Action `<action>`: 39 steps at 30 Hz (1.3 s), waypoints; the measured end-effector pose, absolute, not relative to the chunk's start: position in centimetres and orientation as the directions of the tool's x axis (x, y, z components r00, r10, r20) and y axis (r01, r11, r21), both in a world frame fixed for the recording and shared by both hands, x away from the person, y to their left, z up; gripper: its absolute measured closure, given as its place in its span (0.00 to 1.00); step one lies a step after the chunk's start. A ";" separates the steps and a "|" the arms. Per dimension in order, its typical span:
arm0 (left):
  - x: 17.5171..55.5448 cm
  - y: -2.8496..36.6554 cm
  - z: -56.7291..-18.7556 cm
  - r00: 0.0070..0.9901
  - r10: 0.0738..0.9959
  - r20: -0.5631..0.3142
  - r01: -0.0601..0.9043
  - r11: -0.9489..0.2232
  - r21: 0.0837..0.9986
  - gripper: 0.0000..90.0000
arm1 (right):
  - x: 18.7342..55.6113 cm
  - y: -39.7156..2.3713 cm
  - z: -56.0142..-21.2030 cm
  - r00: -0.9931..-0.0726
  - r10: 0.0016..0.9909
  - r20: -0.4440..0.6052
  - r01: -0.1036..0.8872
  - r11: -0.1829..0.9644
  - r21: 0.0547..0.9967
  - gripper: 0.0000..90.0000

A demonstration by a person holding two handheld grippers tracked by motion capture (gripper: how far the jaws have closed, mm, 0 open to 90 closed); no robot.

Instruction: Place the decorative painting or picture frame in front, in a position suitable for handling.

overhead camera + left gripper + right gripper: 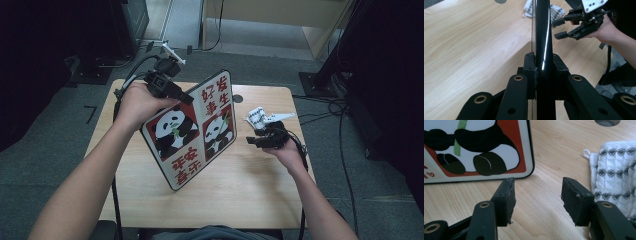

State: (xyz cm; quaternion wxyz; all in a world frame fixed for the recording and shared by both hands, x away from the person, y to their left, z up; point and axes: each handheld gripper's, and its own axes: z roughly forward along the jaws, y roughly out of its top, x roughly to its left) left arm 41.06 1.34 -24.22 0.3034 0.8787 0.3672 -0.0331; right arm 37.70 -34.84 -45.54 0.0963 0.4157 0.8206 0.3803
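A flat board [192, 130] printed with two pandas on red and red characters stands tilted on its lower edge on the wooden table [240, 190]. My left gripper [182, 97] is shut on its upper left edge. In the left gripper view the board's glossy black edge [542, 30] runs up between the pads of the left gripper [543, 62]. My right gripper [255, 137] hovers open just right of the board, nothing between its fingers. The right gripper view shows the board's corner [474, 145] resting on the wood ahead of the open right gripper [537, 192].
A white waffle cloth [257, 117] with a grey pattern lies at the right gripper's far side; the cloth [616, 170] is close to its right jaw. A round cable hole [237, 98] is near the table's back edge. Cables trail on the floor around.
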 end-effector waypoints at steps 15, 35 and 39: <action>41.7 2.1 -24.1 0.705 0.640 -0.306 0.678 -0.479 0.558 0.49 | 37.8 -34.9 -45.5 -0.642 0.752 0.151 0.598 0.368 0.712 0.51; 41.4 8.2 -22.7 0.649 0.710 -0.274 0.675 -0.371 0.638 0.42 | 39.0 -36.1 -45.6 -0.606 0.784 0.134 0.616 0.357 0.702 0.54; 41.3 9.4 -22.9 0.635 0.722 -0.275 0.679 -0.352 0.644 0.42 | 39.4 -36.7 -45.4 -0.596 0.792 0.131 0.612 0.342 0.713 0.55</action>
